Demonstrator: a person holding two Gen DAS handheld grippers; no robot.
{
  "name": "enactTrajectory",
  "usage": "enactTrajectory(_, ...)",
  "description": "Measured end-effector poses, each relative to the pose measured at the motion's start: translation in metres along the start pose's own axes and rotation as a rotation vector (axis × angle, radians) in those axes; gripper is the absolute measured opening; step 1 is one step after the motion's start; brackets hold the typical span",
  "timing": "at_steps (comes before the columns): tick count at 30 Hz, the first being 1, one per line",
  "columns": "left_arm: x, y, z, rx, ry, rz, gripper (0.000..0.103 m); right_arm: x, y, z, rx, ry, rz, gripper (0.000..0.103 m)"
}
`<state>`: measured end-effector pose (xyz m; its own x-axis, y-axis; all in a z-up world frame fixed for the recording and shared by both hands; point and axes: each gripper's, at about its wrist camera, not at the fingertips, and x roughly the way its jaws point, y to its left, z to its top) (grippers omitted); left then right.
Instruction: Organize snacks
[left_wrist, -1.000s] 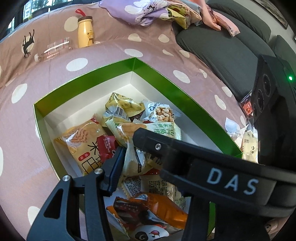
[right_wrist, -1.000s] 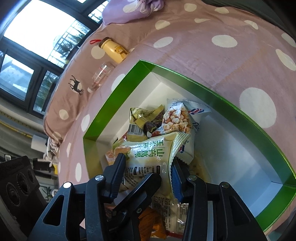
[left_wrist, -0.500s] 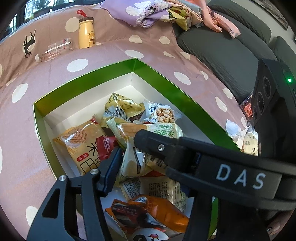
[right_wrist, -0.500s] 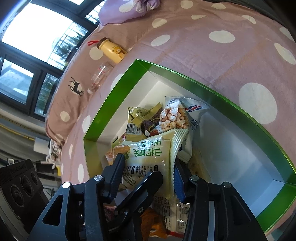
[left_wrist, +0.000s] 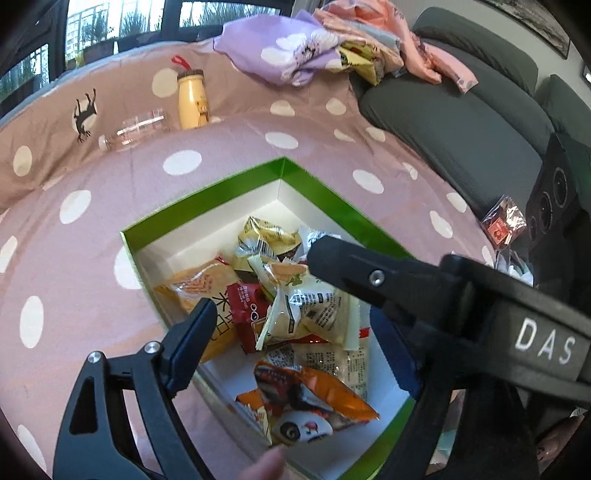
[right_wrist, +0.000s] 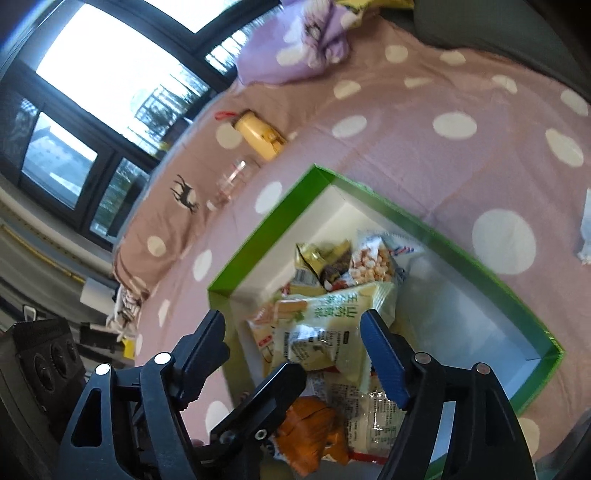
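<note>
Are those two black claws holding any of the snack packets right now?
No. Both the left gripper and right gripper have just been opening their jaws; the pale green packet lies loose.

- Daylight enters from the window (right_wrist: 103, 96), which is overexposed to white.
- Near the window, fisheye edges bend strongly.
- Right wrist view is slightly motion-blurred.

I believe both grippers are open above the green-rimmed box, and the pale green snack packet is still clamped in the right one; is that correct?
Not quite. Both grippers are open above the green-rimmed box, but the right gripper holds nothing: its jaws have just been opening, and the right wrist view shows the pale green snack packet lying free on the pile. The left gripper is empty too.
</note>
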<state>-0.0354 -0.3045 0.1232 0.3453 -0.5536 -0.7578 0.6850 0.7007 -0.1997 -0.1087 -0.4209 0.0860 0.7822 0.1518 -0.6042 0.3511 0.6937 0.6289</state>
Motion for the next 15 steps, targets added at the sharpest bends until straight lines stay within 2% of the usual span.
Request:
enactTrajectory(2,-0.011,0.0,0.0,0.009,-0.031,0.033,0.101,-0.009,0.006,-0.002,-0.014,-0.022,0.015,0.082)
enactTrajectory(3,-0.016,0.0,0.0,0.01,-0.053,0.052,0.103,-0.015,0.009,-0.003,-0.024,-0.041,0.016,0.084)
enactTrajectory(7,-0.032,0.007,0.001,-0.023,-0.079,0.038,0.102,-0.031,0.018,-0.005,-0.046,-0.094,-0.016,0.085)
enactTrajectory(15,-0.049,0.012,-0.003,-0.063,-0.09,0.047,0.102,-0.041,0.021,-0.007,-0.059,-0.125,-0.131,0.085)
